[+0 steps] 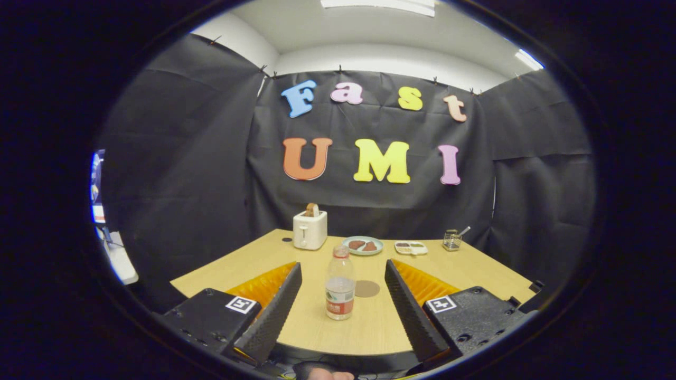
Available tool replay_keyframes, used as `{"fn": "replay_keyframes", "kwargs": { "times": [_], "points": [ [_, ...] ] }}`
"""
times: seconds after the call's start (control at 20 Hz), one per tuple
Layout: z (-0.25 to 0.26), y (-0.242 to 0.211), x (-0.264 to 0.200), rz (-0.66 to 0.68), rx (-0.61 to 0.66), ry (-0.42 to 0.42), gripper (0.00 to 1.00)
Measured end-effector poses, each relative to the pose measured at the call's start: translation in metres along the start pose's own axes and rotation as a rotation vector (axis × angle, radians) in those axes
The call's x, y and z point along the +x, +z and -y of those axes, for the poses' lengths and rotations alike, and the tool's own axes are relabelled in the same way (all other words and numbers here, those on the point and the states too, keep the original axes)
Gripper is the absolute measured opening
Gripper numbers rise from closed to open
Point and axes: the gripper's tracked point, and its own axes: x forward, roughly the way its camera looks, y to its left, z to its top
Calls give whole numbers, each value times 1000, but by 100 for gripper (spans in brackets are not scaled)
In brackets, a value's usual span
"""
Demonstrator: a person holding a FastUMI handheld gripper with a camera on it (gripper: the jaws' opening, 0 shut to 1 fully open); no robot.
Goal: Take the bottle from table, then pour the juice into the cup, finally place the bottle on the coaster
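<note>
A clear plastic bottle [339,285] with a pale cap and a red and green label stands upright on the wooden table [369,327]. It sits in the gap between my fingers, touched by neither. My gripper [343,265] is open wide, with one finger on each side of the bottle. A round brown coaster [367,288] lies flat just right of the bottle and slightly beyond it. A small glass cup [451,240] with a thin stick in it stands at the far right of the table.
A white toaster [310,229] with bread in its slot stands at the back left, with a small dark disc [287,239] beside it. A plate [363,245] with food and a white dish [411,247] lie at the back middle. Black cloth walls surround the table.
</note>
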Motion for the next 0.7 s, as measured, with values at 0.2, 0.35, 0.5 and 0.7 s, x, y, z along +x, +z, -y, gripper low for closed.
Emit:
{"fn": "replay_keyframes", "kwargs": {
  "times": [0.2,0.35,0.5,0.7],
  "points": [
    [0,-39,17,-38,-51,3,100],
    [-2,-61,33,-50,-19,22,100],
    [-1,-75,49,-51,15,37,100],
    [7,-90,68,-67,14,32,100]
  ]
}}
